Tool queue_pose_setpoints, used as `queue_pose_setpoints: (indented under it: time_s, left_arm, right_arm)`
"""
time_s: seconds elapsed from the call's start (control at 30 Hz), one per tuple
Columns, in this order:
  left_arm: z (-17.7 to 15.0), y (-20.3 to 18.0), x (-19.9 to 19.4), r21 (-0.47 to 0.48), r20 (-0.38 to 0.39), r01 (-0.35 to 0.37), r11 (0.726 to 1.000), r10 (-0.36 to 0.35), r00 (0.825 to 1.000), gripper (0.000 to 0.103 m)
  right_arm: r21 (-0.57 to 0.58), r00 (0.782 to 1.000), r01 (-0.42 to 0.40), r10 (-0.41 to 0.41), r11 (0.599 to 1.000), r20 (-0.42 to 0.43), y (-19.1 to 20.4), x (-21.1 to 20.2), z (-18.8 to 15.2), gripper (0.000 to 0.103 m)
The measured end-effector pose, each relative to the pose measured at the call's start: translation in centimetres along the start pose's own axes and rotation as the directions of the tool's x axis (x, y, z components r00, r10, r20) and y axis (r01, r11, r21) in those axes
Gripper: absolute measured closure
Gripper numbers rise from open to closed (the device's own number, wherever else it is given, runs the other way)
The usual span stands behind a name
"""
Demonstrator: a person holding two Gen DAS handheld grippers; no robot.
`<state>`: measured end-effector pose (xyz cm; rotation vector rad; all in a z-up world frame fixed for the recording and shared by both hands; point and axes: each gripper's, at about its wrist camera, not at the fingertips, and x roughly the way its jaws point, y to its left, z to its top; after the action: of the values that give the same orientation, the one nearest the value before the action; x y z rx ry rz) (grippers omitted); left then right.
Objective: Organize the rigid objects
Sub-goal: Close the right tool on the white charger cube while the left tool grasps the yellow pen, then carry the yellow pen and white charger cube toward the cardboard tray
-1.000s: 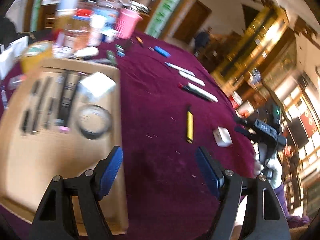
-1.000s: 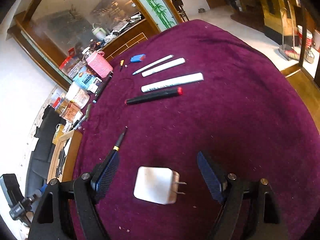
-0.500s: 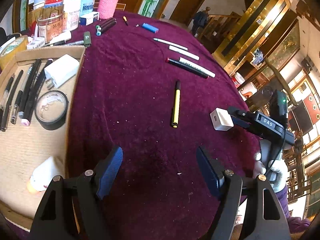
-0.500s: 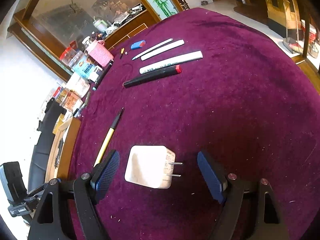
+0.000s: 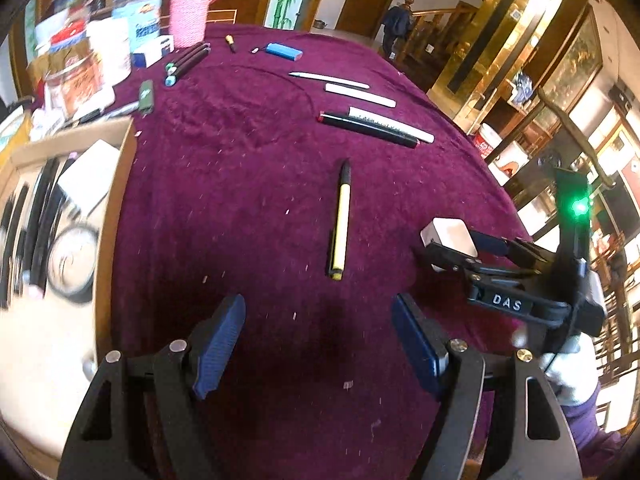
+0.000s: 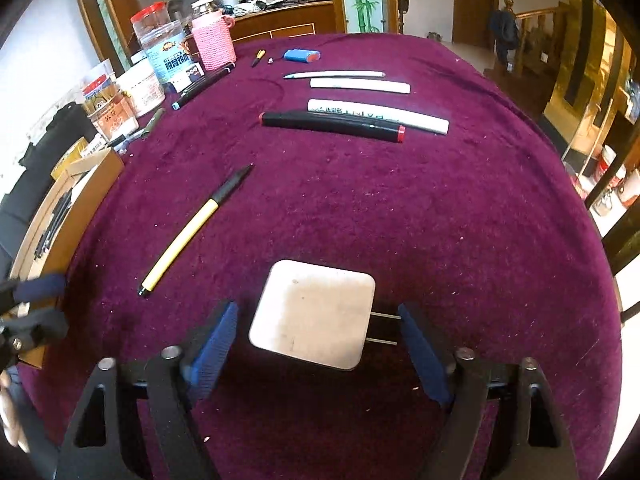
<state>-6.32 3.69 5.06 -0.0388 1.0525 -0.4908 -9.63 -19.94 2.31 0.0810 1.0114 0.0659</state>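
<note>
At far left sat the cardboard tray (image 5: 116, 184) with dark pens, a tape roll and a white block inside. My left claw (image 5: 320, 344) hung released above bare purple cloth (image 5: 248, 200). Beyond it lay the yellow pen (image 5: 340, 224), well apart from the black marker (image 6: 332, 124) and white marker (image 6: 376, 114), which lay side by side. To the right, my right claw (image 6: 316, 348) stood spread around the white charger (image 6: 314, 314), pads (image 6: 212, 344) not touching it, its prongs pointing at the right pad.
</note>
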Motion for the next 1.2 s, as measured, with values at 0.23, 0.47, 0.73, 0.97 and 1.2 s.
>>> queue_pose_setpoints:
  time_s: [0.23,0.47,0.73,0.97,1.2]
  left_arm:
    - [2.7,-3.0,3.9,0.120,-0.004,-0.043,0.992,0.044,0.999,0.029]
    - [5.5,-3.9,8.9,0.167,-0.058,-0.044,0.985,0.054,0.997,0.042]
    - [5.5,-5.6,9.8,0.289,0.017,-0.139,0.947,0.140,0.990,0.082]
    - [5.3,-4.7,8.4,0.220,0.023,-0.063,0.973,0.060,0.998,0.095]
    - [4.7,-3.6,4.8,0.138,0.069,0.039,0.990,-0.048,0.996,0.095]
  right_arm:
    - [0.058,1.000,-0.003,0.002,0.998,0.011,-3.2,-0.9,-0.4,0.029]
    - [0.063,0.999,-0.036,0.035,0.997,0.016,-3.5,-0.9,-0.4,0.028]
    - [0.065,0.999,-0.045,0.044,0.997,0.017,-3.7,-0.9,-0.5,0.027]
    - [0.041,1.000,-0.006,0.006,0.999,0.009,-3.2,-0.7,-0.4,0.029]
    - [0.035,0.999,-0.020,0.019,0.999,0.028,-2.9,-1.3,-0.3,0.029]
